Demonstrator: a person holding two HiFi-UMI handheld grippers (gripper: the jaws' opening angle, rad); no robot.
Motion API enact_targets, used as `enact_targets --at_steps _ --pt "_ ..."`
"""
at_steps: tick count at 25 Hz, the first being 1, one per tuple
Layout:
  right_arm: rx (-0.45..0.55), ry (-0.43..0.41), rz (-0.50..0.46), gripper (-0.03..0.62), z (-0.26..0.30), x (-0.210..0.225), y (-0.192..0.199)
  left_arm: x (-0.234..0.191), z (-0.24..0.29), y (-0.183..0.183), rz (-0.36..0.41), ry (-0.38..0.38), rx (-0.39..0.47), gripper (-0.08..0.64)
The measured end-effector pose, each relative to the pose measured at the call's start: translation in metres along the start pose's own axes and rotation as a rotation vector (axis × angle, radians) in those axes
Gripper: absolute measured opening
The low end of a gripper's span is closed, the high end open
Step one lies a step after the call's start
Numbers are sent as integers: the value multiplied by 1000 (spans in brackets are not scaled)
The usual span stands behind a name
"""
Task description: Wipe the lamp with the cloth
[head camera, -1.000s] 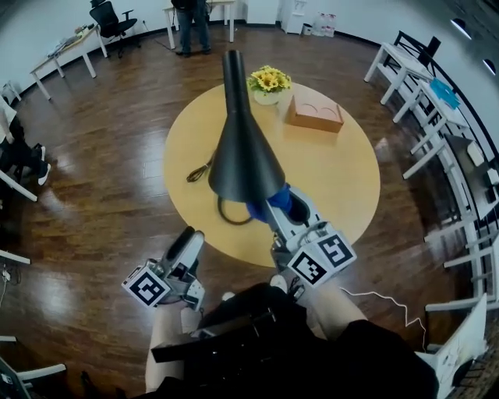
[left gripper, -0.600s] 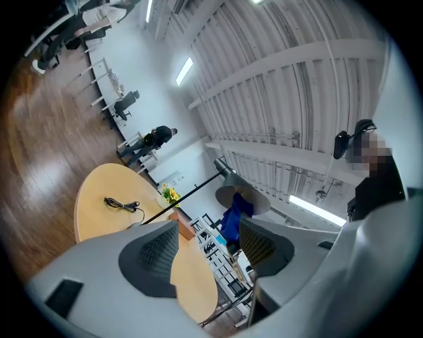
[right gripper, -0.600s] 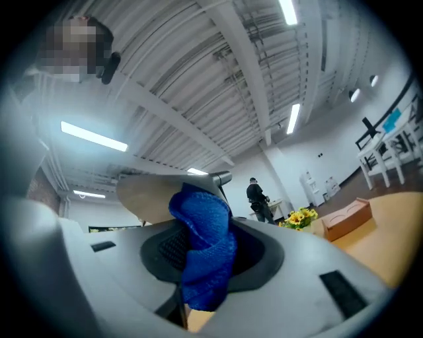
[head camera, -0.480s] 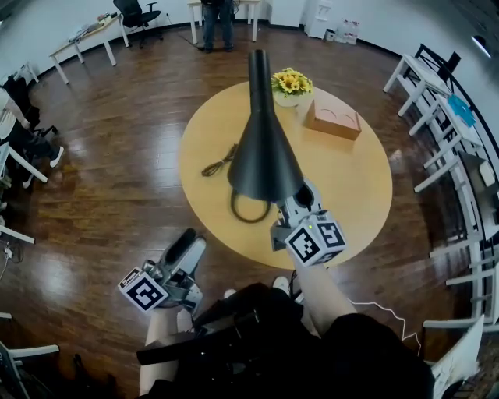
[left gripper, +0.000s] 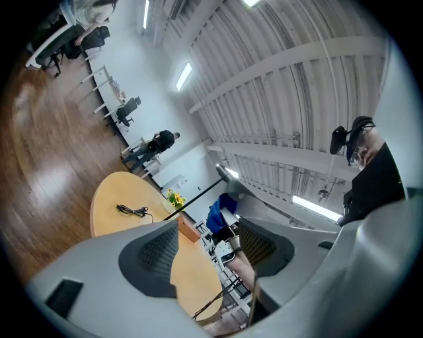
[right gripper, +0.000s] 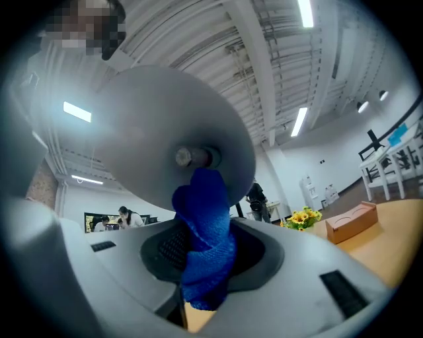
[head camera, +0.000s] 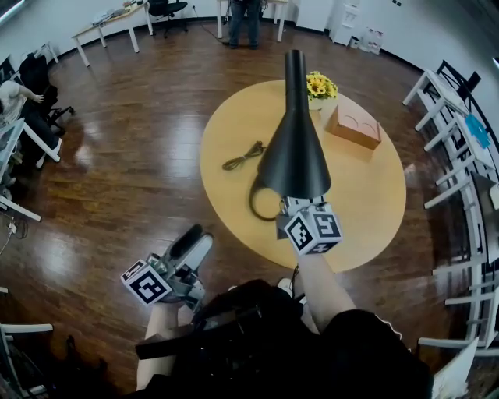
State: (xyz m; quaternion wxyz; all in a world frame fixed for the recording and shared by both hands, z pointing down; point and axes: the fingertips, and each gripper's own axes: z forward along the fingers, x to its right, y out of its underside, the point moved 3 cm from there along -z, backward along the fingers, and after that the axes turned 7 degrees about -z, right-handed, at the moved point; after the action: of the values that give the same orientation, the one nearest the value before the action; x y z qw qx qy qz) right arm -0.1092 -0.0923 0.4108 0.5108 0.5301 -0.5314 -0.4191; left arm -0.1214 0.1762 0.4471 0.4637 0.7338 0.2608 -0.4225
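A black lamp with a cone shade (head camera: 295, 156) stands on the round wooden table (head camera: 374, 210). My right gripper (right gripper: 205, 254) is shut on a blue cloth (right gripper: 206, 237). The cloth's top touches the inside of the shade (right gripper: 152, 125) just below the bulb socket (right gripper: 192, 156). In the head view only this gripper's marker cube (head camera: 312, 228) shows; its jaws and the cloth are hidden under the shade. My left gripper (head camera: 195, 238) hangs low at the left over the floor, off the table. Its jaws stand open with nothing between them (left gripper: 206, 254).
On the table are a pot of yellow flowers (head camera: 318, 86), a brown box (head camera: 352, 126), a coiled black cable (head camera: 243, 156) and the lamp's cord loop (head camera: 256, 204). White desks and chairs ring the room (head camera: 452, 101). A person stands at the far end (head camera: 245, 15).
My right gripper has gone further in under the shade, so the blue cloth that showed below the rim is now hidden in the head view. The left gripper has shifted slightly.
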Motion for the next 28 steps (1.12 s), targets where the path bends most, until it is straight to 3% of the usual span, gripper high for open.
enact_targets --at_steps 5,10,16,28 --pt "-8 -41 -26 124 8 -19 3 2 -4 -9 47 -14 13 278" --pt "13 -99 -42 124 6 -31 -5 -4 2 -4 -7 10 10 278" --pt "67 -176 -50 123 -6 -50 -21 -1 17 3 -3 32 -8 279" --pt "125 -239 -87 123 -34 -72 -44 18 33 9 32 72 -47 278"
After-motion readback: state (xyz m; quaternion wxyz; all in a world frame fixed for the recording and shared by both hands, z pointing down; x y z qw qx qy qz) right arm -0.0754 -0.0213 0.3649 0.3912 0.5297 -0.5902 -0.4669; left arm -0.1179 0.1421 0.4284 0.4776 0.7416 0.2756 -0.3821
